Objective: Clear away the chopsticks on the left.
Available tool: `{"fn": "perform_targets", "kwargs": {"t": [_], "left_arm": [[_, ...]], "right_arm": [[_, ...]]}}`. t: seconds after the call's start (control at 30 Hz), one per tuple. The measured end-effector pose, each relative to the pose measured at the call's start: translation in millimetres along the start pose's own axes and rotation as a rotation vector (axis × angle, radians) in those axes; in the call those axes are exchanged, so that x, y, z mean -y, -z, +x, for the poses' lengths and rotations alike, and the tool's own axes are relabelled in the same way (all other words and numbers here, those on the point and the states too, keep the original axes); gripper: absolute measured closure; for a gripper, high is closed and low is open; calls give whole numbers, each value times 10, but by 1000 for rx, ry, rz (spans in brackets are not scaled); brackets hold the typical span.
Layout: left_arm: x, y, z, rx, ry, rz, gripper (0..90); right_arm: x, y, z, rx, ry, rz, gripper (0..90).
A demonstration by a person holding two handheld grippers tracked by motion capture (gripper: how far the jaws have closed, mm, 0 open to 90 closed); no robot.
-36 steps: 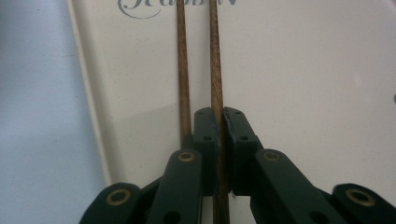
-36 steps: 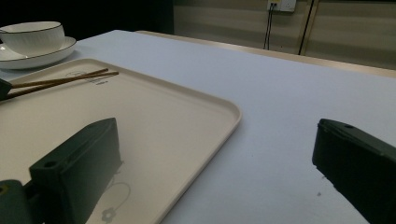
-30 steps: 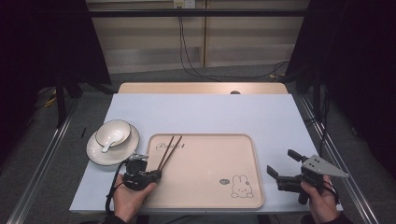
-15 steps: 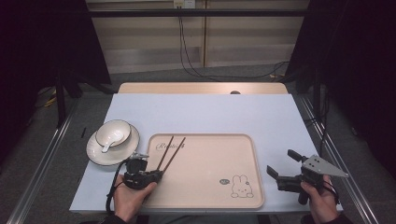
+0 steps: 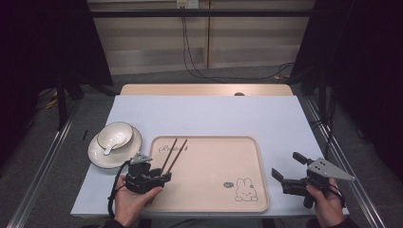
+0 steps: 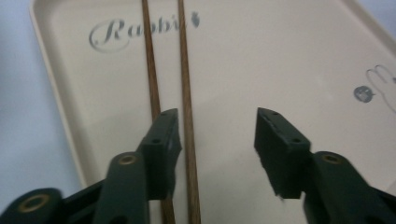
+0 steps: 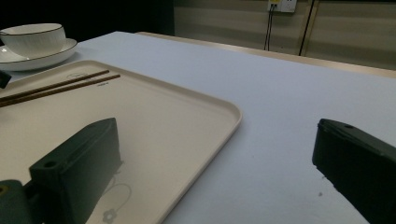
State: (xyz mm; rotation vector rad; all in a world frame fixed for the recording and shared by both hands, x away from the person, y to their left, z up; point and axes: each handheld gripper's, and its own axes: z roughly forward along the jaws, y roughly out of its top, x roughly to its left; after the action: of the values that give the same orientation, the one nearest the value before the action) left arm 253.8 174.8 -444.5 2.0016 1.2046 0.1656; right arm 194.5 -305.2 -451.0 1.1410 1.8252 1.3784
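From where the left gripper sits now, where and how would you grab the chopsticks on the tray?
Grip the chopsticks at their near ends, both sticks together, coming from above on the person's side. They lie flat and almost parallel on the tray, running away from the left gripper. Its open jaws currently take in only one stick; the other passes under the left jaw, so shift sideways first, probably.

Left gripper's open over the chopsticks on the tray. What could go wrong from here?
1. In the left gripper view, only one of the chopsticks lies between the left gripper's fingers; the other runs under a finger, so closing may catch just one.
2. They lie near the tray rim and could get nudged onto the table.
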Motion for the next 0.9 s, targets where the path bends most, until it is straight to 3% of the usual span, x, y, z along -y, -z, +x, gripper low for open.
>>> {"fn": "perform_targets", "kwargs": {"t": [0.13,0.23,0.3,0.4,0.5,0.6,0.67,0.7,0.9], "left_arm": [[-13,102,42,40,-102,-115,329],[-5,218,86,16,-188,-191,214],[-1,244,100,12,-194,-203,166],[24,378,236,47,-218,-264,97],[50,482,366,53,-233,-294,37],[105,579,472,51,-240,-350,36],[130,624,537,61,-208,-365,32],[169,667,577,43,-213,-381,32],[293,777,681,38,-238,-409,27]], "right_arm": [[1,0,1,3,0,-2,9],[2,0,1,3,0,-3,9],[2,1,1,3,0,-3,9],[5,-2,2,1,1,-4,9],[5,3,-1,2,3,-4,9],[6,9,-1,9,-1,-6,8],[7,13,-1,5,-1,-6,8],[8,13,-1,5,0,-6,9],[14,27,-3,11,6,-24,8]]}}
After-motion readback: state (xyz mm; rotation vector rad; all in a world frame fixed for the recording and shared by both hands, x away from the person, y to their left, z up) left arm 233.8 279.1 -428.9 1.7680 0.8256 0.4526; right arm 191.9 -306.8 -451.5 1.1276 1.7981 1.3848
